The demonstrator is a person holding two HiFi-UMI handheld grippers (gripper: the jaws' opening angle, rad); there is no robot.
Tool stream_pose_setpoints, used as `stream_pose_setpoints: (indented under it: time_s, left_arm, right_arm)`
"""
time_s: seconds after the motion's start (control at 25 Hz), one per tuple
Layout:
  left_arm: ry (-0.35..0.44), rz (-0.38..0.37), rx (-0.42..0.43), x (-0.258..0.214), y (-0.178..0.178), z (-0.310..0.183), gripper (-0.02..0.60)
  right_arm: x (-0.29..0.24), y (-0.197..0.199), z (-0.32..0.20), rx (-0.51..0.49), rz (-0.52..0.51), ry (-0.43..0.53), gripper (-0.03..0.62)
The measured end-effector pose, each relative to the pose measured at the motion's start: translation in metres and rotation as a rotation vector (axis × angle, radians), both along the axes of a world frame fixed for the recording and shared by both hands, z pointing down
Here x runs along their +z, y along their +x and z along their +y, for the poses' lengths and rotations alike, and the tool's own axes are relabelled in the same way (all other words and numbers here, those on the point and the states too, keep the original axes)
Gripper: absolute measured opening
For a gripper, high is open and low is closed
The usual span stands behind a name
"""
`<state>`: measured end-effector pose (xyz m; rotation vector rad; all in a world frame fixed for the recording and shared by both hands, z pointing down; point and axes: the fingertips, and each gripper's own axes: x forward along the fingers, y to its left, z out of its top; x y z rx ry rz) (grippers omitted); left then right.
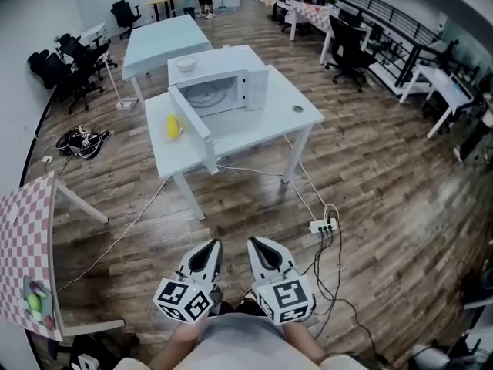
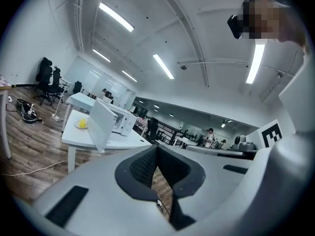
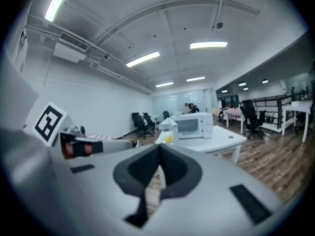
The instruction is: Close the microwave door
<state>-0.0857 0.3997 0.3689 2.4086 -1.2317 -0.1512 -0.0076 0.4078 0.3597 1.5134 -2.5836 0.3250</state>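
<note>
The white microwave (image 1: 223,83) stands on a white table (image 1: 254,129) across the room, several steps ahead of me. Its door (image 1: 192,126) is swung wide open toward the table's front left, and the cavity is exposed. My left gripper (image 1: 211,245) and right gripper (image 1: 257,243) are held low and close to my body, side by side over the wooden floor, both shut and empty. The left gripper view shows the microwave (image 2: 124,122) and its open door (image 2: 101,124) far beyond the left gripper (image 2: 157,151). In the right gripper view the microwave (image 3: 196,125) is likewise distant beyond the right gripper (image 3: 160,162).
A yellow object on a plate (image 1: 173,127) lies left of the door. A bowl (image 1: 186,64) rests on the microwave. A power strip (image 1: 323,224) and cables lie on the floor ahead. A checkered table (image 1: 27,237) stands at my left, with office chairs (image 1: 62,68) further off.
</note>
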Motion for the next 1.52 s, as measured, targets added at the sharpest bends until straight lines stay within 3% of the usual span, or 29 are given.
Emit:
stream_pose_setpoints:
  time_s: [0.44, 1.0, 1.52]
  left_arm:
    - [-0.009, -0.017, -0.018, 0.000, 0.024, -0.022, 0.017]
    - [-0.063, 0.021, -0.014, 0.011, 0.024, -0.085, 0.017]
    - [-0.096, 0.024, -0.034, 0.020, 0.002, -0.156, 0.017]
  right_arm:
    - [0.007, 0.017, -0.024, -0.025, -0.018, -0.032, 0.020]
    - [0.017, 0.008, -0.086, -0.078, -0.018, -0.063, 0.020]
    - [0.022, -0.019, -0.160, -0.133, -0.018, -0.094, 0.020]
